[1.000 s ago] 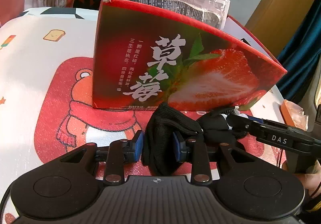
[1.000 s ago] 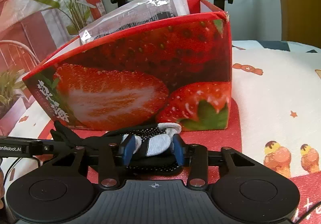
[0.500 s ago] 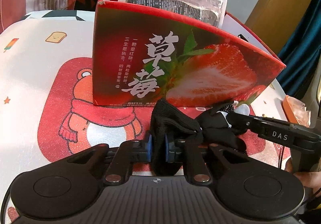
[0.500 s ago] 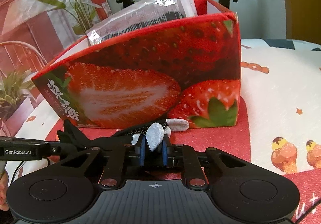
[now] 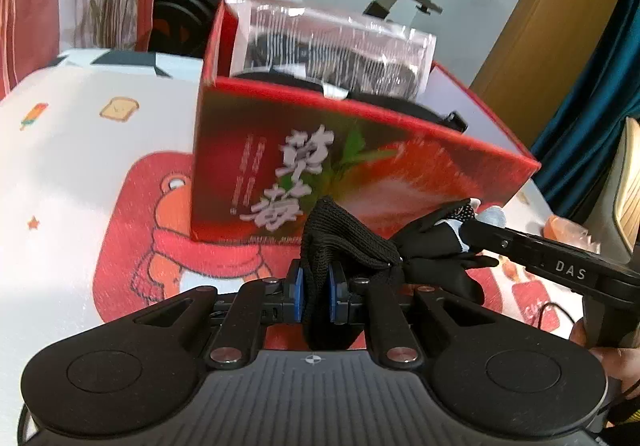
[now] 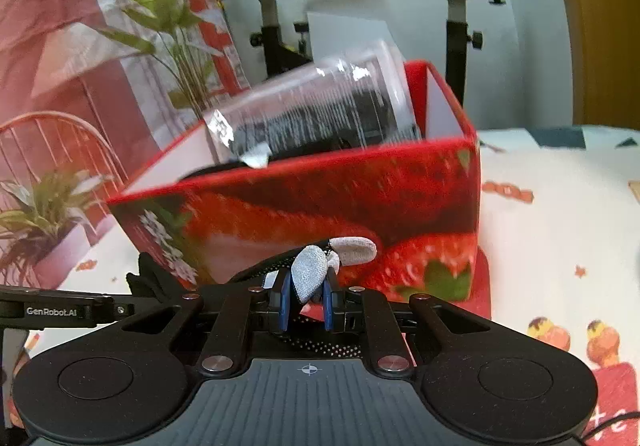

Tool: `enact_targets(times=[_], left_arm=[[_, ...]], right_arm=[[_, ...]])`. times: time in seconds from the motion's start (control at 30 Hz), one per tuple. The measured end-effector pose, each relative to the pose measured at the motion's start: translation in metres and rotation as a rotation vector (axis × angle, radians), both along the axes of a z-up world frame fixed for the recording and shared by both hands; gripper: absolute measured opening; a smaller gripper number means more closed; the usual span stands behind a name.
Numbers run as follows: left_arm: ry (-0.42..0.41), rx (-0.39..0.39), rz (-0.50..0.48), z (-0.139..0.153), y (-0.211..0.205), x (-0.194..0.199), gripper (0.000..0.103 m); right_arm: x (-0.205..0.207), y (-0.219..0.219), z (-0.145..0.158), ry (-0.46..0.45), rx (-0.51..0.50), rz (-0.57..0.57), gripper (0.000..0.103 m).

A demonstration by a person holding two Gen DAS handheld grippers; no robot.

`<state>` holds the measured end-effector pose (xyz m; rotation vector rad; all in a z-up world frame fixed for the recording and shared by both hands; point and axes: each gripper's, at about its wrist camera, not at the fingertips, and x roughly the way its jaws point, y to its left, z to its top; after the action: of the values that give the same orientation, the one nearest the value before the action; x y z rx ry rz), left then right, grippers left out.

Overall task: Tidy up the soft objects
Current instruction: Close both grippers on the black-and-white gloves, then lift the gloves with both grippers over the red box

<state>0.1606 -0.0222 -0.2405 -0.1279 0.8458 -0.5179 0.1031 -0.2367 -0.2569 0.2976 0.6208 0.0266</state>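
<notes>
The black glove (image 5: 352, 246) hangs between the two grippers, just in front of the strawberry box (image 5: 360, 166). The left gripper (image 5: 316, 296) is clamped on its knit cuff, and the right gripper (image 6: 306, 300) pinches a grey fingertip. The glove looks light and limp, likely to sag and stretch, so both ends are sensible holds. The box's front rim stands above the glove, and a plastic packet (image 6: 320, 110) already fills part of the opening.

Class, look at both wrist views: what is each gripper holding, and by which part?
Both hold one black glove. The left gripper pinches its knitted cuff end; the right gripper pinches a grey fingertip at the other end.
</notes>
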Motion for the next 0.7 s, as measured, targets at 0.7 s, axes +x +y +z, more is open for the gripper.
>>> enact_targets(times=[0.7], left_arm=[[-0.181, -0.030, -0.007, 0.075, 0.001, 0.015, 0.013]], right_arm=[[0.016, 0.009, 0.088, -0.173, -0.091, 0.047, 0.015]])
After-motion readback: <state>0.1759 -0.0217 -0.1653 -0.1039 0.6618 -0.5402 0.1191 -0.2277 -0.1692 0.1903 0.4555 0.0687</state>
